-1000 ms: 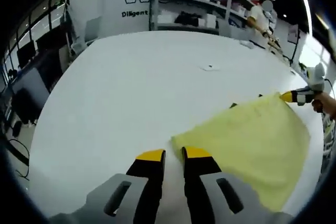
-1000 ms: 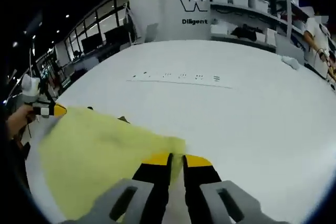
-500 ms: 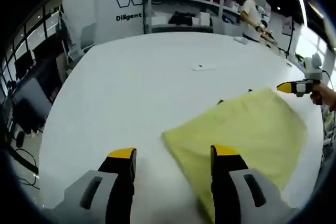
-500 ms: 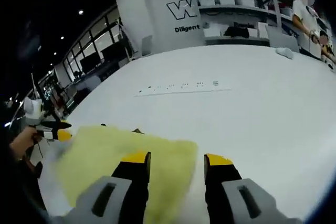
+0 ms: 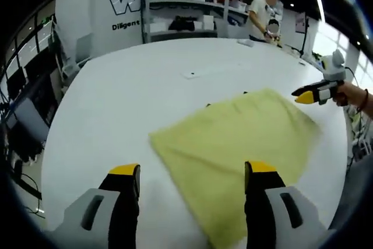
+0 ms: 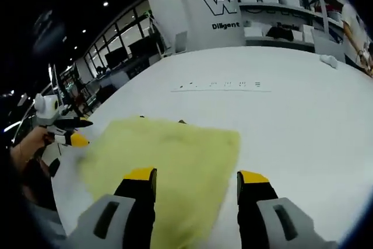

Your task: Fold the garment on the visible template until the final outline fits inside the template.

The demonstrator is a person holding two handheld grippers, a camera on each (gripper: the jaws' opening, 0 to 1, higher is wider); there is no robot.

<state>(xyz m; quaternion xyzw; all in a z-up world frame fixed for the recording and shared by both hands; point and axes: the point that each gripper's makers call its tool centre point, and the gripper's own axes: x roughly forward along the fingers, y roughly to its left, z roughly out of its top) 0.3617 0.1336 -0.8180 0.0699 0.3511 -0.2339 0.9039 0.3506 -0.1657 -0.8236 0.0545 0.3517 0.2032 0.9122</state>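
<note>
A pale yellow garment (image 5: 233, 144) lies folded flat on the white table (image 5: 140, 91), roughly rectangular; small dark template marks peek out at its far edge. In the left gripper view my left gripper (image 5: 192, 170) is open, its yellow-tipped jaws wide apart above the garment's near corner. The right gripper (image 5: 312, 93) comes in from the right, held by a hand, off the garment's far corner. In the right gripper view the garment (image 6: 169, 155) lies under my open right gripper (image 6: 197, 174). The left gripper (image 6: 67, 135) shows at the left edge, beside the garment.
A printed line of small marks (image 6: 221, 86) runs across the table beyond the garment. A small white item (image 5: 190, 75) lies mid-table. Shelving with bins (image 5: 186, 4) stands behind the table, with a person (image 5: 262, 16) nearby. The table edge curves close at the left.
Both grippers have gone from shut on the garment's corners to open, letting go of it. Both have lifted and drawn back; the garment now lies flat.
</note>
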